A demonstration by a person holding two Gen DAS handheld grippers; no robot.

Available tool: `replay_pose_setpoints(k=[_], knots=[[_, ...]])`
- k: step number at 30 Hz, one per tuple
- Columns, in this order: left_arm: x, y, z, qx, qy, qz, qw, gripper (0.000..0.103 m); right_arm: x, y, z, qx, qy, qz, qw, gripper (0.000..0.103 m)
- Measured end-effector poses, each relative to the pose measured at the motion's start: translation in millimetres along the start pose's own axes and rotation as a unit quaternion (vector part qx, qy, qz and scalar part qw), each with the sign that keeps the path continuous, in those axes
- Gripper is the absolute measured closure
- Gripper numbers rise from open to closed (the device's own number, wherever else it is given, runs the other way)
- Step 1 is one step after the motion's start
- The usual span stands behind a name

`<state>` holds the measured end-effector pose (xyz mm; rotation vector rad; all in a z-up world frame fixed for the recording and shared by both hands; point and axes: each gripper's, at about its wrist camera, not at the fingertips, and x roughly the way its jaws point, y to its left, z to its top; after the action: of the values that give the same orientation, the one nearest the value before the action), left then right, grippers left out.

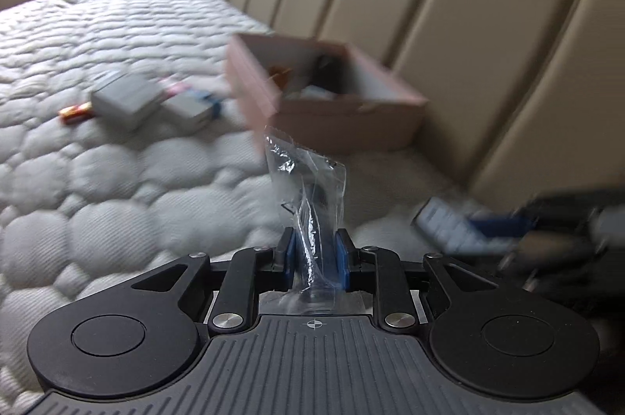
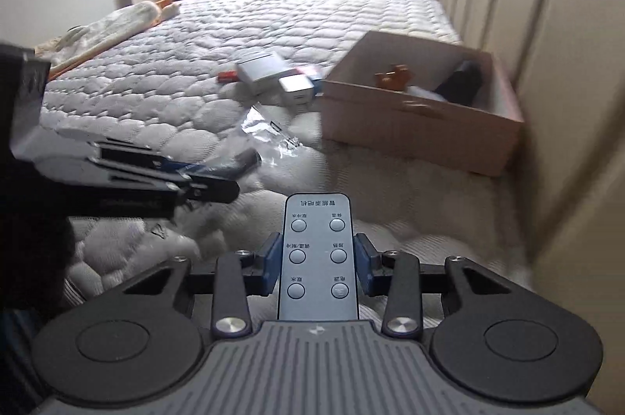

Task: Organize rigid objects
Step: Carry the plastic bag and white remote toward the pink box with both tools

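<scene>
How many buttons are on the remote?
6, in two columns of three on the remote, which is clamped in the right tool. The bottom end is hidden behind the tool body, so more may exist.

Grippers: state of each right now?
Left gripper: shut on a clear plastic bag with a dark item inside.
Right gripper: shut on a grey six-button remote control.

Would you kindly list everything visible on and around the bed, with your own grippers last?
cardboard box: one, tan, on mattress by headboard, partly filled.
grey boxes: at least two, left of cardboard box.
red item: one, beside grey boxes.
towel: one, cream, far mattress edge.
plastic bag: one, clear, dark part inside, in left gripper.
remote: one, grey, six buttons, in right gripper.
</scene>
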<state>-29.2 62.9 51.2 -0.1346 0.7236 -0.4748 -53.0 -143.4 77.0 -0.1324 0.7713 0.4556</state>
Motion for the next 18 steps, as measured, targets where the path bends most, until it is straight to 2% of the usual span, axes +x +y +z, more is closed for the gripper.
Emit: replay_pose_setpoints(k=[2,6,10,13,15,18], knots=[[4,-10,21,-0.001,-0.007,-0.008,0.9999,0.079,-8,-4,-7,-0.001,-0.009,-0.012,1.0,0.065],[20,-33,83,0.016,-0.033,0.01,0.9993,0.079,-18,-10,-15,0.008,-0.036,-0.04,0.999,0.065],[49,-51,145,0.03,-0.06,0.051,0.9965,0.079,-27,-13,-19,0.015,-0.074,-0.035,0.997,0.065],[78,-49,178,0.016,-0.077,0.057,0.9953,0.077,-28,-15,-20,0.015,-0.091,-0.035,0.995,0.065],[107,-43,188,0.01,-0.06,0.074,0.9954,0.073,-26,-16,-21,0.011,-0.097,-0.038,0.995,0.065],[145,-34,186,-0.011,-0.005,0.122,0.9925,0.075,-26,-17,-25,0.012,-0.101,-0.034,0.994,0.065]])
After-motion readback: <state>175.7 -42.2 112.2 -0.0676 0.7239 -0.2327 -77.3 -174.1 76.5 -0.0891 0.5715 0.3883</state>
